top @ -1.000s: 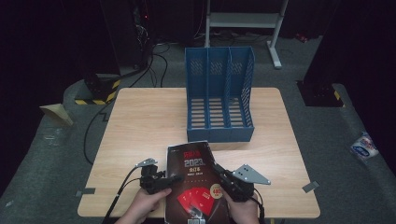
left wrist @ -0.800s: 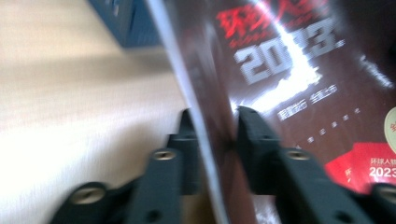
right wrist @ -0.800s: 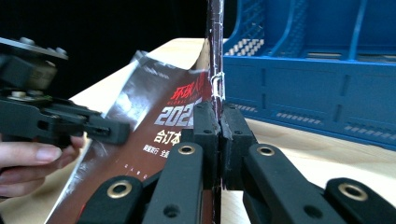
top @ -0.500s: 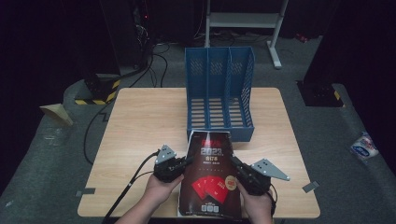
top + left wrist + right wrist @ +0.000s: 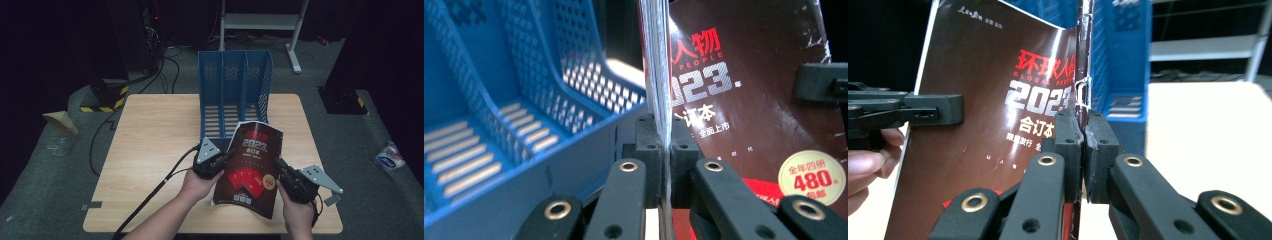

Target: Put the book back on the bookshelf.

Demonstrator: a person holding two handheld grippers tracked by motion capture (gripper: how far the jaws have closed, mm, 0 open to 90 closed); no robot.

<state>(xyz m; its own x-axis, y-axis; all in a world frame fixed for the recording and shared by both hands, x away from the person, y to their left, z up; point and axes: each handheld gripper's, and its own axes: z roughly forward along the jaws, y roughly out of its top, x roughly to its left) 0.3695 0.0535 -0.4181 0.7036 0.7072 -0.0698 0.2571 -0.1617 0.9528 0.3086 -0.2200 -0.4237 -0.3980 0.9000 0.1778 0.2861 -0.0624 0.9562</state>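
Lifting magazine [image 5: 251,165] upright, nearer blue rack [image 5: 235,95]

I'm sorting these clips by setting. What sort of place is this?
Probably a lab or studio set up for recording: a lone wooden table on grey carpet, dark surroundings, loose cables on the floor and a metal stand behind.

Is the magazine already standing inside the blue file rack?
No, the magazine is held in front of the blue file rack, above the table.
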